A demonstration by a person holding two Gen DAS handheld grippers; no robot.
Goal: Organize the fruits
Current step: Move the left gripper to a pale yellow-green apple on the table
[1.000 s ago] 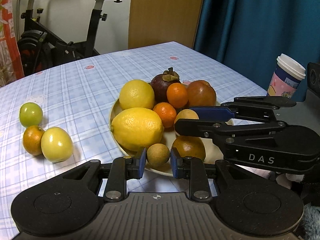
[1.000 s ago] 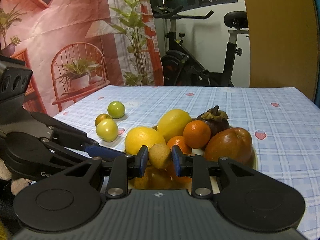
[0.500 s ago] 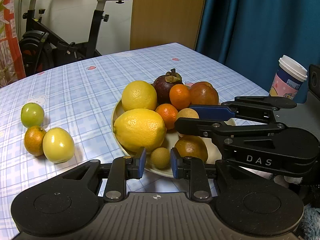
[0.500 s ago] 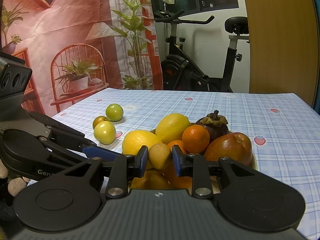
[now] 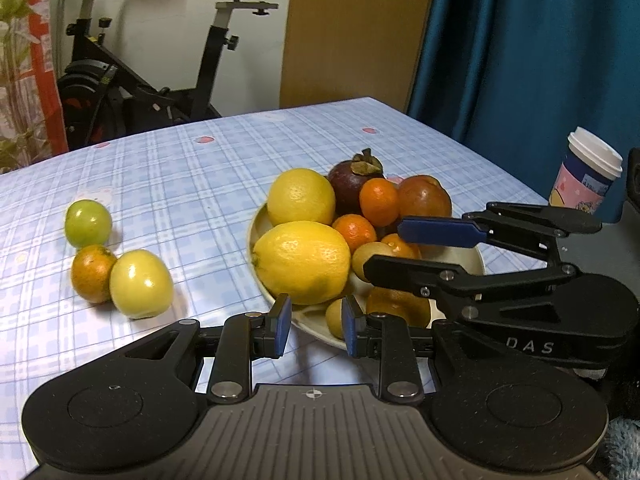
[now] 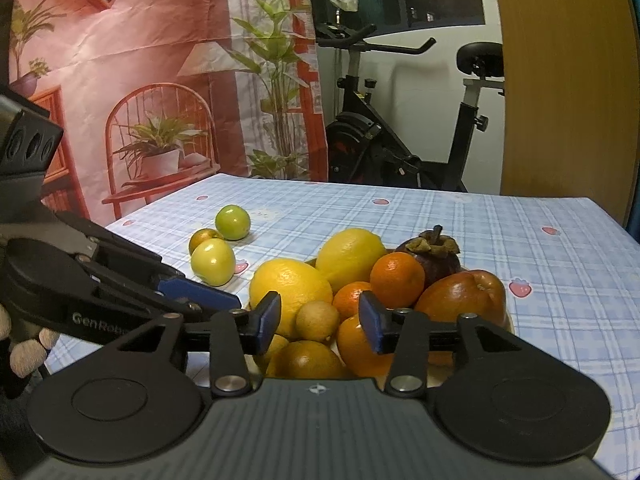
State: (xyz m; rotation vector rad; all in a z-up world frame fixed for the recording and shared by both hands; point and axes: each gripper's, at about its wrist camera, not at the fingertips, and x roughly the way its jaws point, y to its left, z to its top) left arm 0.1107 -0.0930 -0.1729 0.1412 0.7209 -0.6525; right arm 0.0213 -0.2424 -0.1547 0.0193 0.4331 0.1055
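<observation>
Dimpled oval lemons [image 5: 302,261] crowd round glossy tangerines [image 5: 378,201] on plate [image 5: 460,254].

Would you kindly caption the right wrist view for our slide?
Right claw open around a small tan fruit resting atop the fruit-piled plate; three fruits lie loose on the tablecloth.

Dim, warm light; fisheye-bent edges

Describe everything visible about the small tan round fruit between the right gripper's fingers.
The small tan fruit is round, dull yellowish-brown, matte, with a slight nub low on its right side. It sits on the heap in the plate, leaning against the front lemon and above a darker orange fruit. The right gripper has just been opening; its blue pads stand clear on both sides, so nothing grips the fruit.
</observation>
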